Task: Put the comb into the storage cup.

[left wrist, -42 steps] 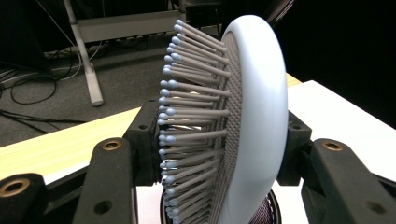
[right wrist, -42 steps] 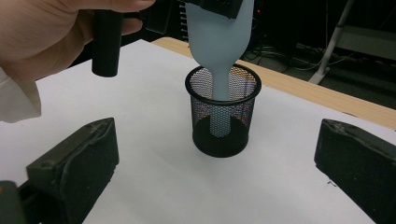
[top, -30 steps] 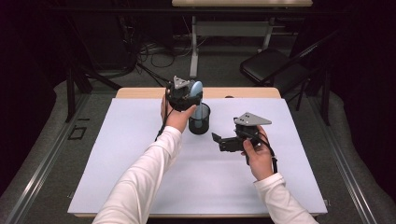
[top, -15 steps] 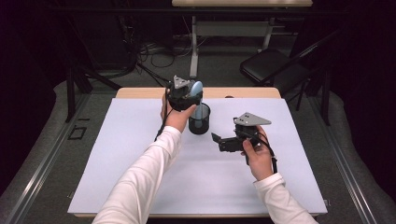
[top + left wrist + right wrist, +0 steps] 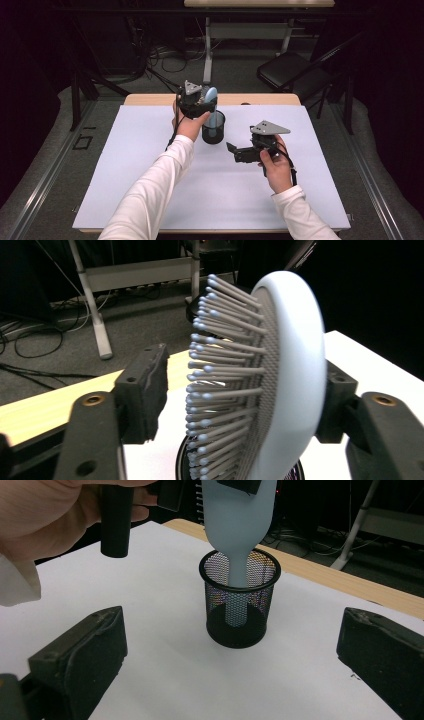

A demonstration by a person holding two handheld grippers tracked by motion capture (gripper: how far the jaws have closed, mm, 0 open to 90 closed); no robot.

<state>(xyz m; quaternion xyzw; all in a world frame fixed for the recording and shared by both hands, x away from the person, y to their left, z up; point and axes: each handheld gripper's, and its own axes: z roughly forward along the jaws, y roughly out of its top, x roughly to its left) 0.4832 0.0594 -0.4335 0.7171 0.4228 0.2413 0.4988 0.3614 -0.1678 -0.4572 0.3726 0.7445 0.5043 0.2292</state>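
Little had shifted since the earlier high views: both hands sat where they had been, and only the jaws of our left gripper (image 5: 199, 101) had just been opening, with the hairbrush (image 5: 280, 375) between them. In the left gripper view the left pad stood clear of the bristles, while the right pad sat at the brush's smooth back; whether it touched we could not tell. So we read the grip as released or nearly so.

Moving rightward, the pale blue brush stood handle-down in the black mesh cup (image 5: 240, 600), which rested on the white table cover (image 5: 150, 200) just beside the left hand (image 5: 190, 126). The right gripper view showed the handle running down to the cup's floor, head leaning above the rim.

Our judgement was that the step in hand was letting the brush settle in the cup. To do it well we would have opened fully before lifting, then drawn the gripper straight up and away so that neither pad snagged the bristles and tipped the light cup.

Farther right, our right gripper (image 5: 233, 150) hovered low over the cover, jaws wide apart and holding nothing, pointed at the cup.

The handle's tip was blurred by the mesh, and the left gripper's own body hid its jaws in the high view.
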